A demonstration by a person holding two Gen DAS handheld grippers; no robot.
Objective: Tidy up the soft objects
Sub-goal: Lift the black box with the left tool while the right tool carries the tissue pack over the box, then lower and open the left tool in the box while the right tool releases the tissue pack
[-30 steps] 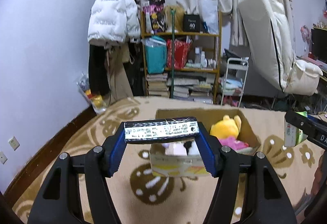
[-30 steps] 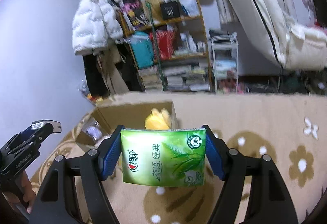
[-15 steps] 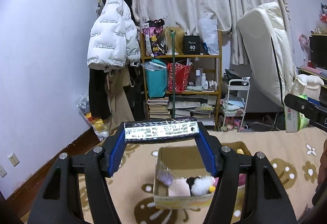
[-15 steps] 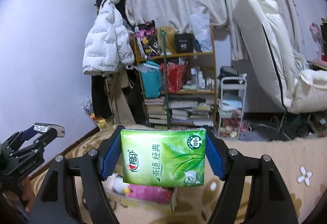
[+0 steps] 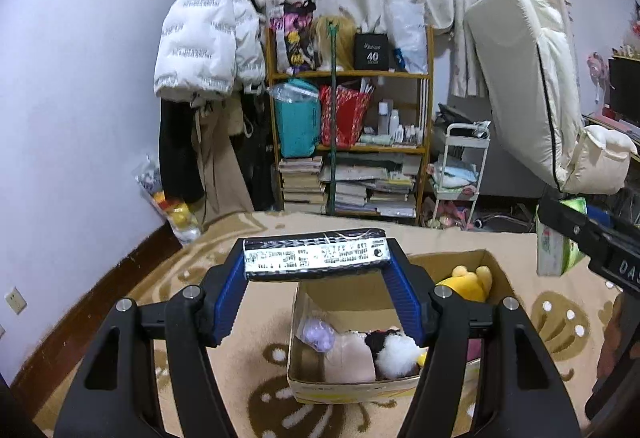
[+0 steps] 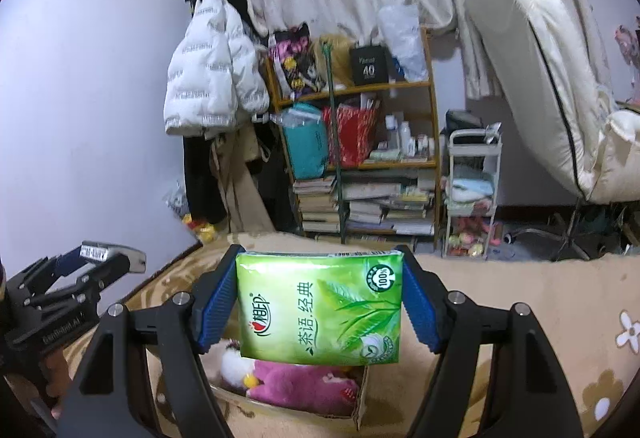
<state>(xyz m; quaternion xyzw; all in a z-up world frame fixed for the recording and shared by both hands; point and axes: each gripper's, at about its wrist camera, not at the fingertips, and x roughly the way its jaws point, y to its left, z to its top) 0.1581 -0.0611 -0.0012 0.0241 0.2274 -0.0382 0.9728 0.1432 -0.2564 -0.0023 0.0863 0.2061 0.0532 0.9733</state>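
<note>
Both hand-held grippers have tilted back down toward the cardboard box (image 5: 394, 280) on the patterned rug (image 5: 224, 250), which sat lower in both views half a second ago. The left gripper (image 5: 316, 263) is clamped on a flat dark packet (image 5: 316, 260) above the box's near end. The right gripper (image 6: 319, 312) squeezes a green tissue pack (image 6: 320, 308) over the purple plush toy (image 6: 304, 386) inside. Both soft items look ready to be lowered in.

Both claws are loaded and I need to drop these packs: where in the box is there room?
Free: the cardboard box floor at its back, between the yellow plush and the purple pouch. Crowded: the near end, with the pink pouch, white plush and magenta plush.
</note>
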